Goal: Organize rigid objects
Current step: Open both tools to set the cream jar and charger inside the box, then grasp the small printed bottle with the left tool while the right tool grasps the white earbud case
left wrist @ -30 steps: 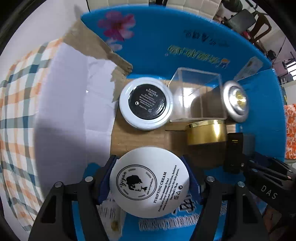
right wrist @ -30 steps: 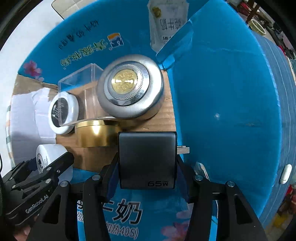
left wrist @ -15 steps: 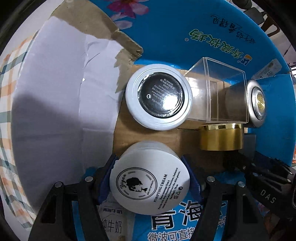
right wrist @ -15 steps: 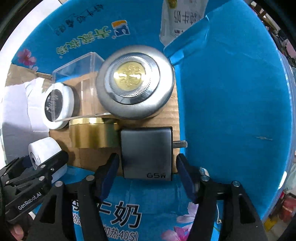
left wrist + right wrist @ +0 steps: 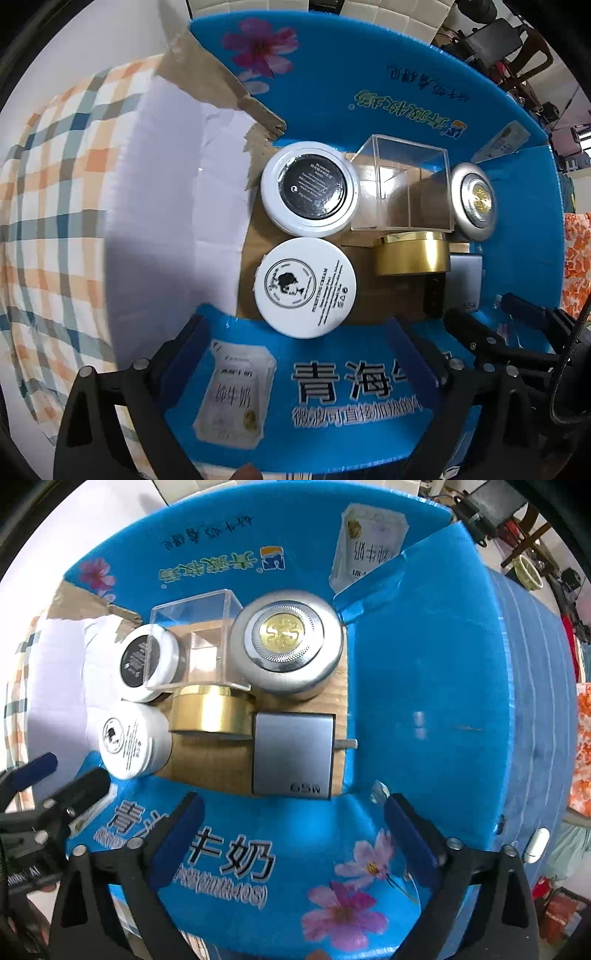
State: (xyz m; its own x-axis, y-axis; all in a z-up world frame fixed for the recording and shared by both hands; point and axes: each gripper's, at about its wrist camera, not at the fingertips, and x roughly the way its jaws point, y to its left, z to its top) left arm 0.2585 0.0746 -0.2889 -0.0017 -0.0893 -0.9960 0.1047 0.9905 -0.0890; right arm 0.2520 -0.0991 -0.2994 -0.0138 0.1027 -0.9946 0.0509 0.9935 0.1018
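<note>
on the far left, a checked orange, blue and white cloth (image 5: 55,229) covers the counter beside a blue printed cardboard box (image 5: 369,92) with a brown cardboard floor. the left gripper (image 5: 295,354) hovers over the box's near wall with its jaws spread wide and holding nothing. just beyond it, at the floor's near left corner, stands a white round cream jar with a black portrait logo (image 5: 306,287). behind it, at the far left corner, sits a white round jar with a black glossy label (image 5: 309,189), the two nearly touching. next along the far edge comes a clear square acrylic box (image 5: 400,190), and in front of it a gold round metal tin (image 5: 412,253). at the far right corner stands a silver round case with a gold centre (image 5: 287,644). in front of that, at the near right corner, lies a grey square 65w charger (image 5: 291,755), its prong pointing at the right wall, its left side against the gold tin. the right gripper (image 5: 293,825) hangs above the near wall just short of the charger, jaws wide apart and empty.
</note>
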